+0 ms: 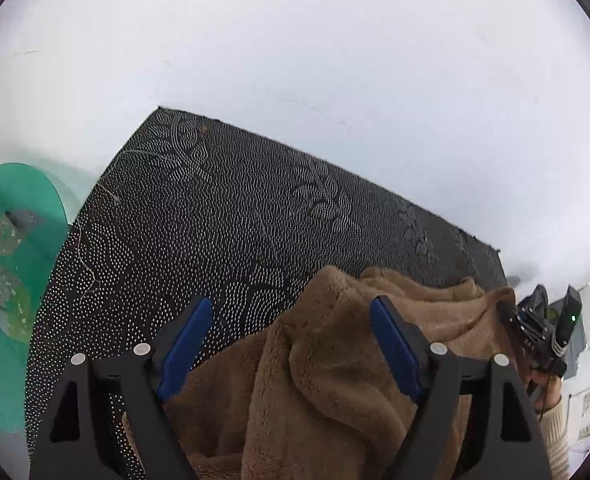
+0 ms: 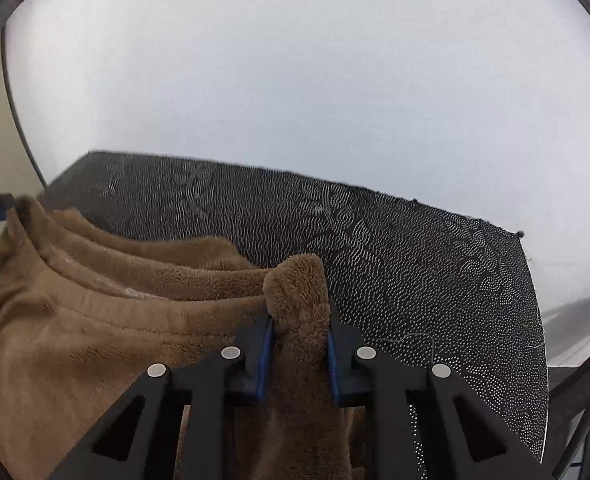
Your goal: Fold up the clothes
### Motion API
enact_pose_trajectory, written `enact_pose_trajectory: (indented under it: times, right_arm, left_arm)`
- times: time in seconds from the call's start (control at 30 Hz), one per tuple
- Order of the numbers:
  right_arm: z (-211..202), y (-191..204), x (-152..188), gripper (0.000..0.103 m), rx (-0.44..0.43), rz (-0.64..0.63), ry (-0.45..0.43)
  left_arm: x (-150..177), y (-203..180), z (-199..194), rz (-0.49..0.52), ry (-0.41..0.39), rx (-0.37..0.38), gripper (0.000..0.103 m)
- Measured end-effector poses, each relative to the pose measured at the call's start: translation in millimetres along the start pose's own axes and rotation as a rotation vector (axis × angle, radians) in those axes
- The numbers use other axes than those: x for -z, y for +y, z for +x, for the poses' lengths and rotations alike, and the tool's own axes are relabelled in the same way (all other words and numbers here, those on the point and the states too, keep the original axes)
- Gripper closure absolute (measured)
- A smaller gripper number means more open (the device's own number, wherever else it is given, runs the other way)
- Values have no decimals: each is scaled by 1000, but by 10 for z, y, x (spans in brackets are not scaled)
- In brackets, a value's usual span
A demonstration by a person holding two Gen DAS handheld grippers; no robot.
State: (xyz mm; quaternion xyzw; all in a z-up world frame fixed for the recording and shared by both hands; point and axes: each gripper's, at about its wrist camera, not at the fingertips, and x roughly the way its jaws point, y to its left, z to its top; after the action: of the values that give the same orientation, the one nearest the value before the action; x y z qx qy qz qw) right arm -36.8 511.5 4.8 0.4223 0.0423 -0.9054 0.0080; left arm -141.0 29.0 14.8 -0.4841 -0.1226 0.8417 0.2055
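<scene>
Right gripper (image 2: 300,328): jaws clamped on an upstanding fold of the brown fleece garment (image 2: 95,320), gathered thick between the blue pads (image 2: 263,354). Left gripper (image 1: 291,336): jaws apart, straddling a ridge of the same garment without pinching it. The garment lies bunched on the near part of the black dotted mat (image 1: 215,216), its layered edge running along the mat's near side; the mat's far half is bare. Beyond the mat, a white table (image 1: 295,60); left of the mat, a green glass disc (image 1: 19,216).

Judged step: securing two holds before lifting. The left jaws should probably close on one edge only, not several layers, level with the right hold, so the cloth spreads evenly.

No brand, label or writing is legible.
</scene>
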Motion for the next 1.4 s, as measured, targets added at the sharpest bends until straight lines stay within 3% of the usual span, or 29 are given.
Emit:
enact_pose_trajectory:
  times: [0.13,0.3,0.43,0.47,0.5,0.53,0.63,0.83,0.93,1.0,1.07,1.13,1.23,1.4]
  right_arm:
    - [16,-36,16,80,-1,22,4]
    - [35,-45,29,80,-1,33,11]
    - [12,-29,30,80,25,50,-11]
    - [-26,-22,28,80,44,50,-27]
    - [-75,-7,28,80,63,47,-45]
    - [-123,6,26,80,82,44,-65]
    - [-185,11,6,80,107,45,-93]
    - [101,80,-7,80,124,0,9]
    - [133,67,-2,79,118,-1,26]
    - [127,85,13,76,137,-16,26]
    - [112,82,29,59,172,-18,19]
    - [92,27,51,49,176,4,13]
    - [-18,-125,83,49,103,75,-6]
    - [-526,-74,163,49,107,64,-96]
  left_arm:
    - [70,-169,-36,126,2,6,19]
    - [181,-470,-52,363,-12,73,19]
    - [214,-639,162,479,31,-54,19]
    - [194,-631,220,469,40,-86,30]
    - [156,-610,282,438,59,-101,56]
    - [114,-584,328,402,67,-115,64]
    - [33,-504,359,299,27,-151,70]
    - [111,-615,512,352,4,-284,66]
    - [126,-600,540,358,0,-342,45]
    - [98,-580,510,341,-6,-333,36]
    - [111,-541,418,315,-16,-303,32]
    - [153,-490,283,297,-21,-287,29]
    - [222,-410,73,271,-26,-266,24]
    - [478,-296,-301,255,-32,-232,23]
